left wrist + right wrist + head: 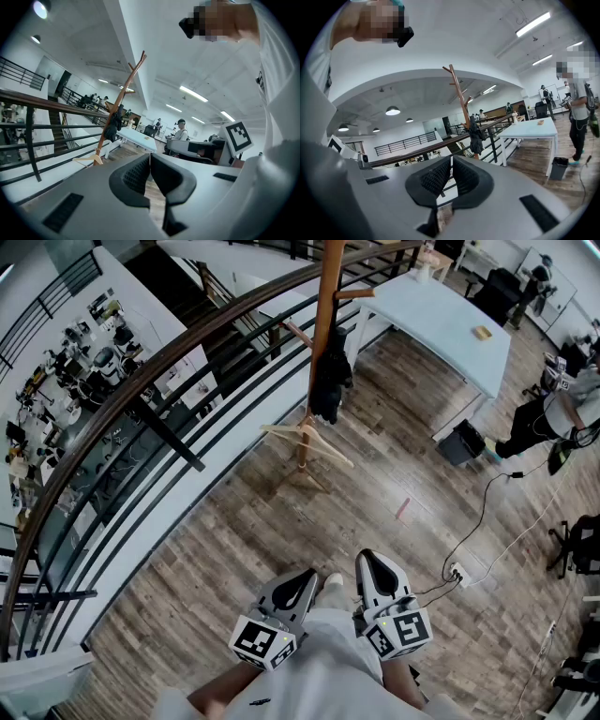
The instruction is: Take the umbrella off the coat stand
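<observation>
Wood-plank flooring (234,549) fills most of the head view, and on it stands a tall brown wooden coat stand (325,334) with short pegs. A black folded umbrella (330,376) hangs from a peg partway up the coat stand, its dark bundle lying against the pole and clear of the floor. At the foot of the coat stand a pale wooden clothes hanger (307,437) rests against the pole. Just left of the coat stand runs a curved dark metal railing with a brown handrail (122,401). To the right of the coat stand and farther off is a long pale blue desk (441,320), with a black bin (461,442) on the floor by its near end. Farther right of the coat stand a person (553,418) bends forward, and a white power strip (457,572) lies on the floor with cables running from it. Well short of the coat stand, at the bottom of the view, the person holds two grey tools side by side, both aimed toward it: the left tongs (302,582) and the right tongs (370,568), each with a black-and-white marker cube. In each gripper view the dark ribbed pads meet at their tips with nothing between them, and the umbrella shows in the distance, hanging on the coat stand.
</observation>
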{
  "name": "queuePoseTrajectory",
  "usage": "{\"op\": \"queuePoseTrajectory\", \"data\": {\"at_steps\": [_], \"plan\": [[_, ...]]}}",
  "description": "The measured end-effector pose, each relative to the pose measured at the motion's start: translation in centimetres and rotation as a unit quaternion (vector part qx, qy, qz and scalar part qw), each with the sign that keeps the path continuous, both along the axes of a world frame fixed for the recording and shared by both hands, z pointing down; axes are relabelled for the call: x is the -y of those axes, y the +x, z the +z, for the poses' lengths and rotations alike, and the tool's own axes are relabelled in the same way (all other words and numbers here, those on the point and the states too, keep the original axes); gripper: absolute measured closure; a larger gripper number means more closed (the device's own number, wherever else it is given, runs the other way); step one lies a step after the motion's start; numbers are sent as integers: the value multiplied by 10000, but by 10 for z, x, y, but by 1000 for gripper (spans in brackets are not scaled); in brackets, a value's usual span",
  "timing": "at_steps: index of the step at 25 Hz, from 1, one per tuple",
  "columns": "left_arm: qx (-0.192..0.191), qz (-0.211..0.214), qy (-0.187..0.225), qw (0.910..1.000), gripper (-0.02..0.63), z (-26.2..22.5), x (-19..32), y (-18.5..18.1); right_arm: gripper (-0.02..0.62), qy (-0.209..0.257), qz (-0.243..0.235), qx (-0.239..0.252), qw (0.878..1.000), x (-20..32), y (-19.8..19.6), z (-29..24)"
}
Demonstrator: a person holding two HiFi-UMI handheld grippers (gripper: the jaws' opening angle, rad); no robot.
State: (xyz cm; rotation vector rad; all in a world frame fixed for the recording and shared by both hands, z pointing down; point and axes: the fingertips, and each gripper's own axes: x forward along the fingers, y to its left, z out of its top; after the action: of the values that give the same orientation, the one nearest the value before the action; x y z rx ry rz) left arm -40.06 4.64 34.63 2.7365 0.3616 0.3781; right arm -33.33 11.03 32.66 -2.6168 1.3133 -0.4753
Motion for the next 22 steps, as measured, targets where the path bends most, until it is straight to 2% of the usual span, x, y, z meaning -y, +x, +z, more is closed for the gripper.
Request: {"op": "queuePoseTrajectory", "data": {"at_steps": [3, 7, 10, 14, 16, 19, 22], "plan": [[-215, -156, 288, 9992, 581, -19, -2, -1, 552, 108, -165, -114, 9997, -3, -7, -3], [-359, -16, 669, 9971, 581, -30, -25, -2, 552, -79, -186, -303, 9993, -28, -22, -2], [-331, -62, 761, 9965, 581, -22, -53, -6, 552, -136, -247, -282, 9992, -62, -28, 11], [-336, 98, 840, 9958, 581, -25, -101, 6, 552, 134, -14, -97, 9999, -107, -9, 12], [-356, 98, 894, 9953, 581, -26, -122, 7, 552, 258, -10, -176, 9995, -124, -5, 5], [-169, 92, 982, 9950, 581, -17, -143, 9, 552, 277, -64, -391, 9988, -144, -5, 3], [-257, 88, 1081, 9938, 581, -16, -166, 20, 551, 289, -155, -535, 9980, -169, -4, 4]]}}
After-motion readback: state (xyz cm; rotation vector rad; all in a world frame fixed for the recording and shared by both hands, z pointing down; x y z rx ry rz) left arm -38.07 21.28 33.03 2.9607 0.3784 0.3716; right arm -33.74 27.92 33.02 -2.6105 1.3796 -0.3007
